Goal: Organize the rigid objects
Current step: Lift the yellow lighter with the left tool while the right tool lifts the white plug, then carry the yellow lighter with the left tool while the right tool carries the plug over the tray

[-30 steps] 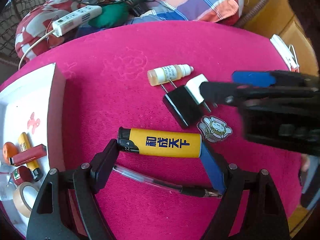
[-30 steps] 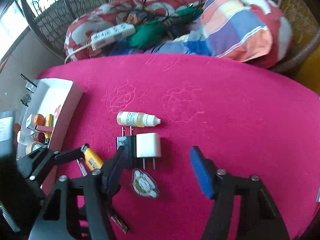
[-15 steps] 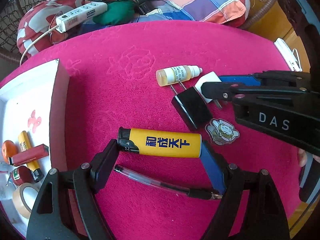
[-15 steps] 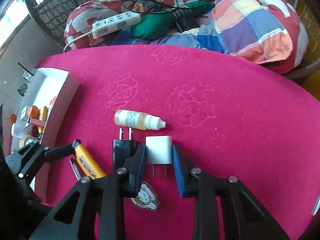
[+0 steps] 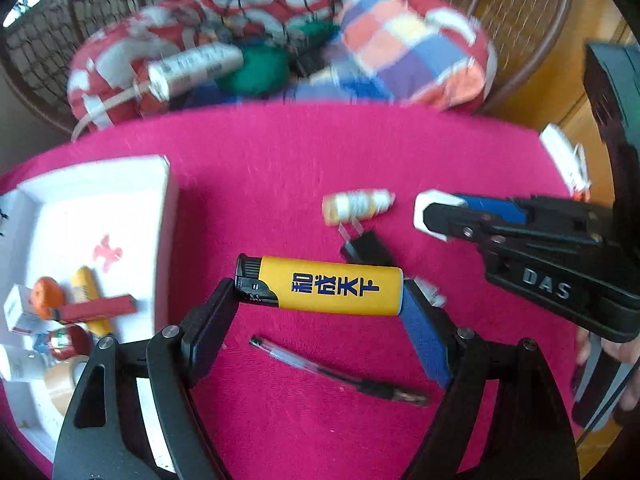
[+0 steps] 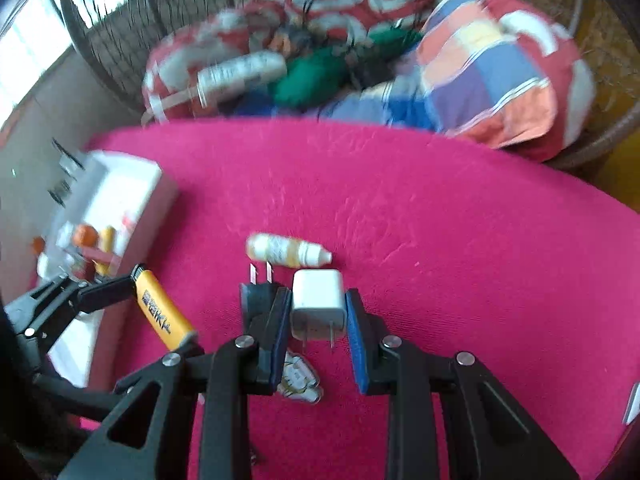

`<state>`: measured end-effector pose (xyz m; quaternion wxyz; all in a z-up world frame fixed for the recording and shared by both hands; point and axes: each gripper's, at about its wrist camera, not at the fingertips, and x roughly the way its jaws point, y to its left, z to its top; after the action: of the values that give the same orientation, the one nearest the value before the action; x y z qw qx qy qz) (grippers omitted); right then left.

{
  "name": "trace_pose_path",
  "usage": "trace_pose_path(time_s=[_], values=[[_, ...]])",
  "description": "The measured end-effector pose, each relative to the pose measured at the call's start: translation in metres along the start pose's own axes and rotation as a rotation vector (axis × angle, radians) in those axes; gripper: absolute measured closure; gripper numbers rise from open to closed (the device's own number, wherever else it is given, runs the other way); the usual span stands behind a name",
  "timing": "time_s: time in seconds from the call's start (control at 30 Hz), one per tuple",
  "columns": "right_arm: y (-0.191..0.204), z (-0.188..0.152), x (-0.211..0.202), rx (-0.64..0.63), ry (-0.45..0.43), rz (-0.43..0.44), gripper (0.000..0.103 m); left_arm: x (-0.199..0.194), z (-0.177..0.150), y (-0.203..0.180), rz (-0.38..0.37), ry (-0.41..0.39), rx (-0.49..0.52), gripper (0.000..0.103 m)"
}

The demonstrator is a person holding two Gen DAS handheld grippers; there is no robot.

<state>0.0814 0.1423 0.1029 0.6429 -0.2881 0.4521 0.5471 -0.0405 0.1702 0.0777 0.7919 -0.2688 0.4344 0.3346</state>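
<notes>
My left gripper [image 5: 320, 294] is shut on a yellow lighter [image 5: 332, 290] by its two ends, held above the pink cloth; it also shows as the left gripper [image 6: 162, 314] with the lighter [image 6: 160, 310] in the right wrist view. My right gripper [image 6: 318, 310] is shut on a white charger plug [image 6: 318, 304], prongs toward the camera. The right gripper [image 5: 440, 216] and white plug [image 5: 426, 204] appear from the side in the left wrist view. A black plug [image 6: 256, 300], a dropper bottle [image 6: 286, 250], a pen [image 5: 336, 372] and a cartoon sticker [image 6: 298, 380] lie on the cloth.
A white tray [image 5: 100, 200] at the left holds a red stick, a second yellow lighter, a tape roll and other small items. Cushions and a power strip [image 5: 192, 66] lie beyond the table's far edge. A hand [image 5: 624, 356] shows at the right edge.
My right gripper went from wide open to shut on the white plug and lifted it. My left gripper rose with the lighter, so the pen now lies farther below it.
</notes>
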Motion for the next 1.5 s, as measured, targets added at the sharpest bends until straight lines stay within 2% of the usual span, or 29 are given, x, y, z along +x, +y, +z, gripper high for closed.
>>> trace_pose_path(time_s=[0.17,0.47,0.7,0.87,1.03,1.5], values=[[0.01,0.003,-0.062,0.056,-0.154,0.048,0.077,-0.056,0.018,-0.001,-0.025,-0.131,-0.013,0.021],[0.052,0.009,-0.175,0.03,-0.449,0.074,0.077,-0.16,0.036,0.013,-0.046,-0.354,-0.02,0.021],[0.087,0.006,-0.235,-0.032,-0.602,0.096,0.077,-0.229,0.035,0.028,-0.003,-0.508,-0.002,0.021],[0.111,0.002,-0.262,-0.073,-0.678,0.107,0.077,-0.268,0.029,0.047,0.048,-0.592,-0.007,0.021],[0.138,0.002,-0.277,-0.109,-0.728,0.139,0.077,-0.29,0.023,0.071,0.078,-0.621,-0.025,0.021],[0.201,0.014,-0.27,-0.187,-0.747,0.209,0.077,-0.321,0.001,0.134,0.147,-0.651,-0.077,0.021]])
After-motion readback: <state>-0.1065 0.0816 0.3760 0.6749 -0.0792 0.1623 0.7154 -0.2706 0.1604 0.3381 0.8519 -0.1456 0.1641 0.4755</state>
